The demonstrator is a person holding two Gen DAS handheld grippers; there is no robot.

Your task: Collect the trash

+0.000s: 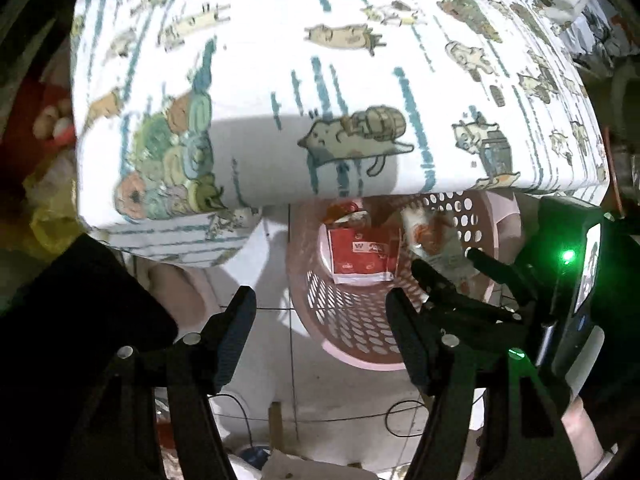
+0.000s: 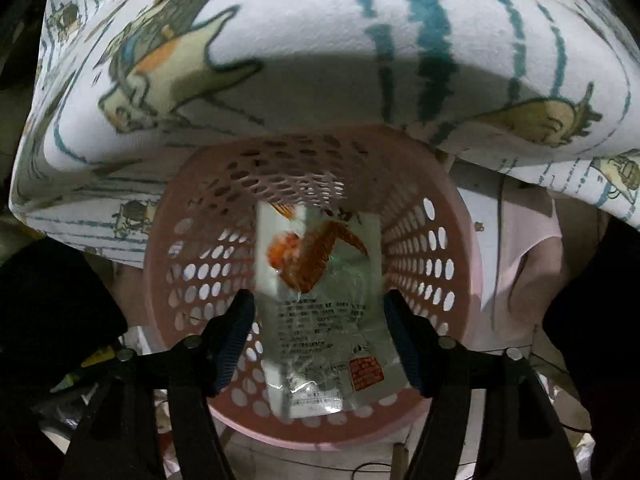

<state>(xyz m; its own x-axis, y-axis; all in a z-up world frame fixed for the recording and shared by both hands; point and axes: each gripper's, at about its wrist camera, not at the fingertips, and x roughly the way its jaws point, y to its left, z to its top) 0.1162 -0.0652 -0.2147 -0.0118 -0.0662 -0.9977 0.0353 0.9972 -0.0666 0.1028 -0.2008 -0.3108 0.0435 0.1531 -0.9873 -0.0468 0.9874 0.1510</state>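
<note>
Clear wrapper (image 2: 320,320) btwn wide-open right gripper (image 2: 320,336) jaws, untouched.

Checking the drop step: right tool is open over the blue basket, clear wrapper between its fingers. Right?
Not quite: the basket is pink, not blue, as the right wrist view shows. The rest holds: the right tool is open above it, with the clear wrapper between its fingers.

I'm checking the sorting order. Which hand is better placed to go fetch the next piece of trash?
Left, probably. The left tool is open and empty, off to the side of the pink basket. The right tool sits over the basket, its jaws either side of a clear wrapper.
</note>
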